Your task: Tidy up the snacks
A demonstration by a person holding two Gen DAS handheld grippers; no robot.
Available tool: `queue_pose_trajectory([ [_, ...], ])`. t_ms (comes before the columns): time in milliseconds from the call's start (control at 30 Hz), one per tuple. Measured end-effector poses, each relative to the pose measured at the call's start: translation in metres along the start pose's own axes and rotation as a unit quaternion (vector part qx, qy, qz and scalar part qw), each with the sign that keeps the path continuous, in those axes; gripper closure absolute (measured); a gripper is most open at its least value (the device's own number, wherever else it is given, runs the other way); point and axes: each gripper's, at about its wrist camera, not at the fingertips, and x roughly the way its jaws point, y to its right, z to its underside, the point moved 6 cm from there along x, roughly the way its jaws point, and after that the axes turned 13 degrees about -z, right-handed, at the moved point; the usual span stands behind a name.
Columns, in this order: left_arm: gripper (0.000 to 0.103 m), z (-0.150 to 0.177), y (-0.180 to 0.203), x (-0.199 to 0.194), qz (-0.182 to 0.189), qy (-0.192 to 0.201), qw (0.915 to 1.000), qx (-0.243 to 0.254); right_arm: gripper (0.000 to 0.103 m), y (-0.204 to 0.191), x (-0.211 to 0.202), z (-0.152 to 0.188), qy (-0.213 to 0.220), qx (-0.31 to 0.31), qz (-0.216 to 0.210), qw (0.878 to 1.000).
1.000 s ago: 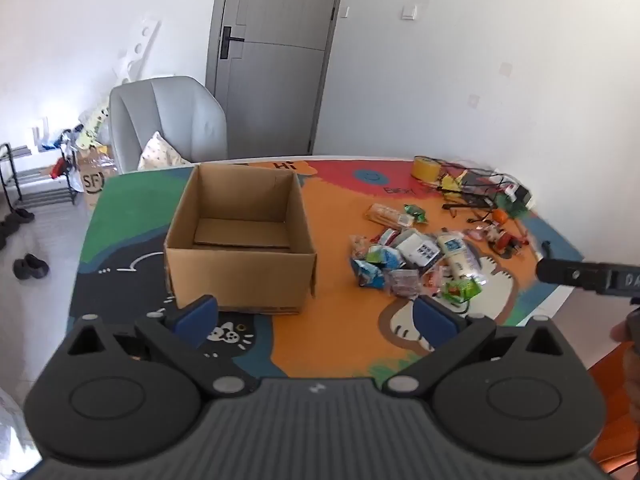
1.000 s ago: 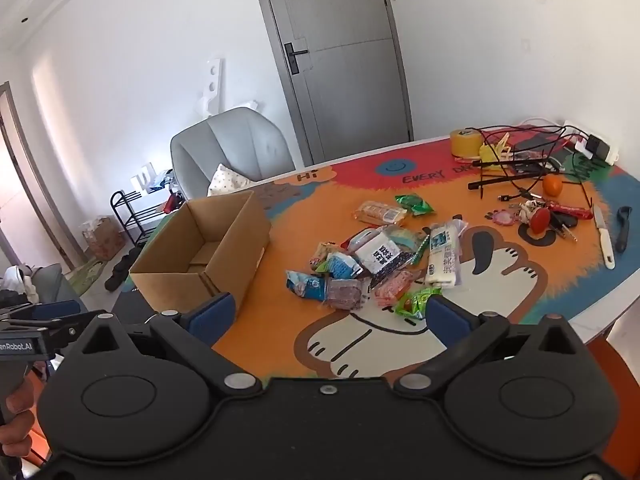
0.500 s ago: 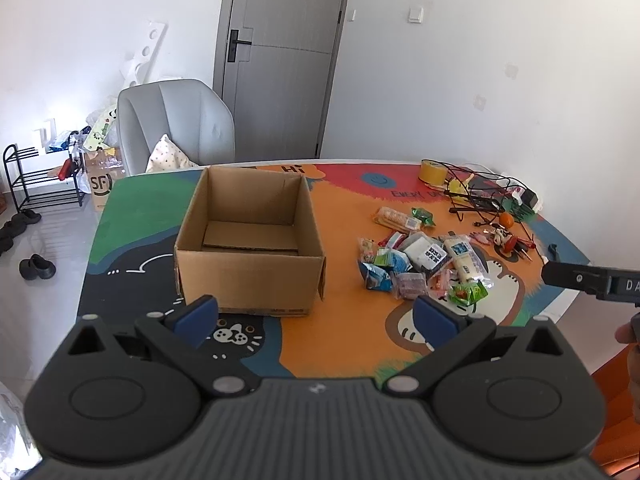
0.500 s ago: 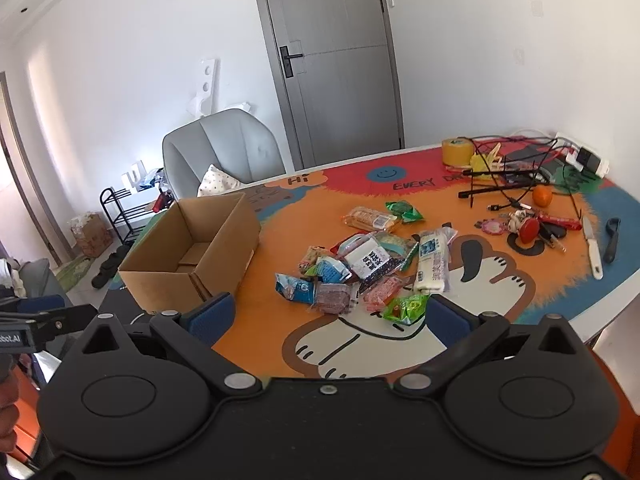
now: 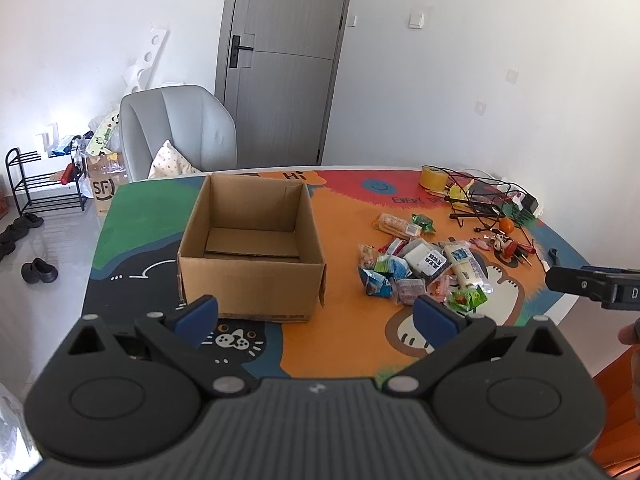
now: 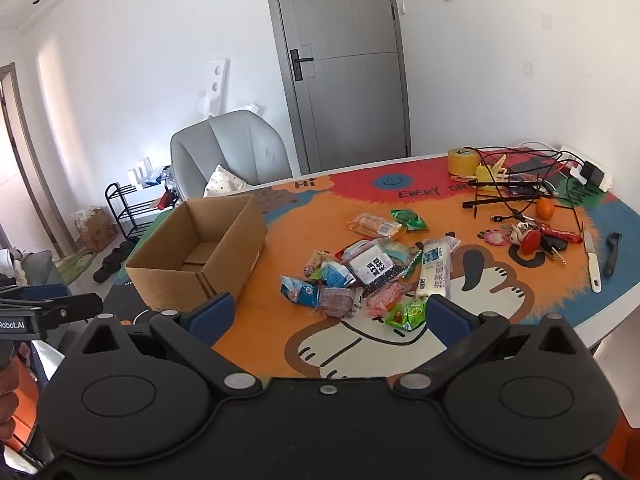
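An open, empty cardboard box (image 5: 252,248) stands on the colourful table mat (image 5: 344,332); it also shows in the right wrist view (image 6: 200,252). A pile of wrapped snacks (image 5: 420,272) lies to the right of the box, also in the right wrist view (image 6: 368,276). My left gripper (image 5: 316,314) is open and empty, held back from the table's near edge in front of the box. My right gripper (image 6: 328,316) is open and empty, held near the table edge in front of the snack pile.
At the table's far right are a yellow tape roll (image 6: 462,160), tangled black cables (image 6: 516,184), an orange (image 6: 545,209), keys (image 6: 532,240) and a knife (image 6: 591,258). A grey chair (image 5: 176,132) stands behind the table, a shoe rack (image 5: 40,180) on the left.
Both grippers have pulled back and risen a little, so the box and snacks look smaller and farther. Both stay open; nothing on the table has moved.
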Motion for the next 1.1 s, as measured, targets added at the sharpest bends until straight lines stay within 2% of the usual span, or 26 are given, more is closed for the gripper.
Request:
queue_pose_trajectory([
  [1100, 0.0, 0.0021, 0.0039, 0.0003, 0.002, 0.002, 1.0, 0.007, 0.0, -0.0018, 0.0017, 0.0016, 0.0, -0.003, -0.002, 1.0],
])
